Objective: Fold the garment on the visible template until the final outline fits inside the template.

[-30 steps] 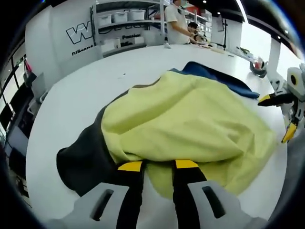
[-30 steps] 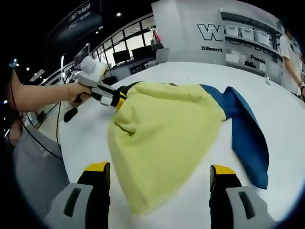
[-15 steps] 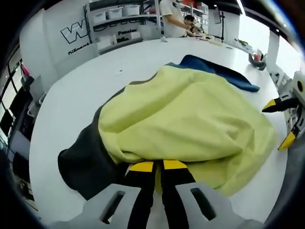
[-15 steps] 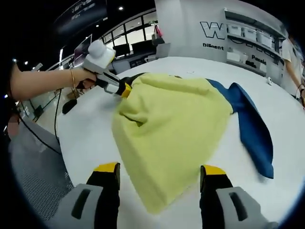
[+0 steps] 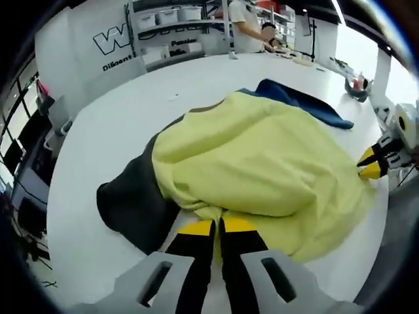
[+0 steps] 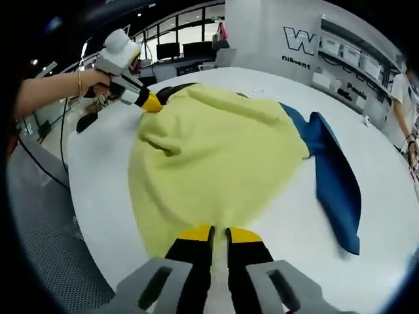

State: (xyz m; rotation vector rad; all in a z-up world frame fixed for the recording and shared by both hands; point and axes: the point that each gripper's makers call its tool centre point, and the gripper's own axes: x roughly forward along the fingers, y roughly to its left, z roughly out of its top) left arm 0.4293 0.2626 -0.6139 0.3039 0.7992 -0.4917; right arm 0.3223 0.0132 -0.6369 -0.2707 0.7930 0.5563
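A: What are the two claws doing?

B: In the left gripper view the left gripper (image 5: 218, 226) has its yellow-tipped jaws pressed together on the near edge of the yellow garment (image 5: 262, 163); a little pinch of cloth sits right between the tips; the right gripper view shows that same claw (image 6: 152, 103) at the far left corner of the cloth, held by a person's hand (image 6: 98, 82) with a bracelet on the wrist

A: And the other one?

B: The right gripper (image 6: 218, 233) has its jaws drawn together on the hem nearest to it; the yellow cloth runs down into the narrow slit between the tips; from the left gripper view it (image 5: 370, 163) shows at the right edge of the garment, tips closed against the cloth

A: Where does the garment lie?

B: Spread just ahead of both claws on the white table (image 6: 275, 196), rumpled and domed, not flat; past the left claw, to its left, a dark grey part (image 5: 134, 199) sticks out from under the yellow; beyond the yellow, farther from that claw, a blue part (image 5: 301, 104) lies on the table; ahead and to the right of the right claw that blue part (image 6: 334, 176) stretches as a long strip

A: Anything behind?

B: Shelves with bins (image 5: 173, 16) against a white wall with lettering, and a person (image 5: 245, 26) standing at the far end of the table
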